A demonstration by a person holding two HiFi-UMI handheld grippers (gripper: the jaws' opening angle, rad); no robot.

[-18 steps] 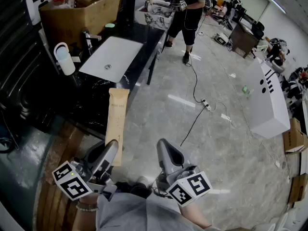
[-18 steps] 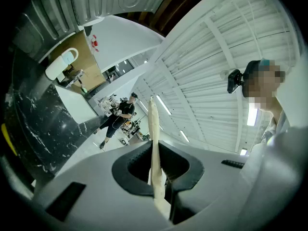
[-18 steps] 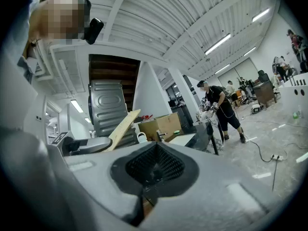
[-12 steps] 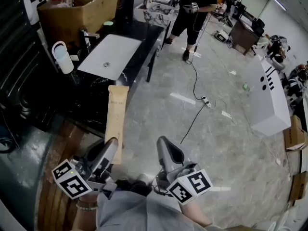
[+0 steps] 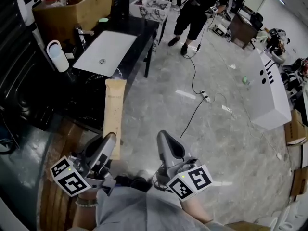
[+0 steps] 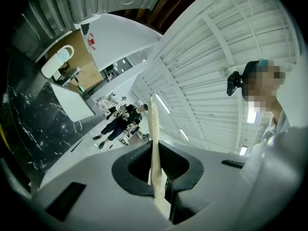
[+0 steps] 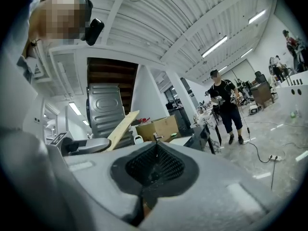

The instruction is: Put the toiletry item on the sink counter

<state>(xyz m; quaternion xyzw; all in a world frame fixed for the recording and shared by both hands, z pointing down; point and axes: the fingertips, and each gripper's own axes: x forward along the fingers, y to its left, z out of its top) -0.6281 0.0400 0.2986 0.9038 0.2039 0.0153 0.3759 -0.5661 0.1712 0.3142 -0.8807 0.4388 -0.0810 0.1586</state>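
Holding the tan packet in your left gripper, near the sink counter

1. Grey stone floor [image 5: 159,105]: fills most of the head view. A dark cable [image 5: 195,88] trails across it.
2. White cabinet [image 5: 269,97]: at your far right, well apart from the counter.
3. Sink counter [image 5: 91,88]: black and veined, at your upper left. A white basin [image 5: 105,52] is set into it.
4. Cardboard box [image 5: 72,8]: open-topped, behind the basin.
5. Person [image 5: 192,11]: standing on the floor beyond the counter's far end.
6. Tan packet [image 5: 113,112]: the toiletry item, long, flat and narrow. You hold it by its near end. Its far end shows against the counter's near edge, in front of the basin. Whether it touches the counter cannot be told.
7. Left gripper [image 5: 109,142]: jaws clamped on the packet, which stands edge-on between the pads in the left gripper view [image 6: 155,148].
8. Right gripper [image 5: 163,141]: jaws together with nothing between them [image 7: 154,170]. It is just beside your left gripper and apart from the packet.
9. White jug [image 5: 57,57]: handled, left of the basin.
10. Faucet [image 5: 81,32]: at the basin's back edge.
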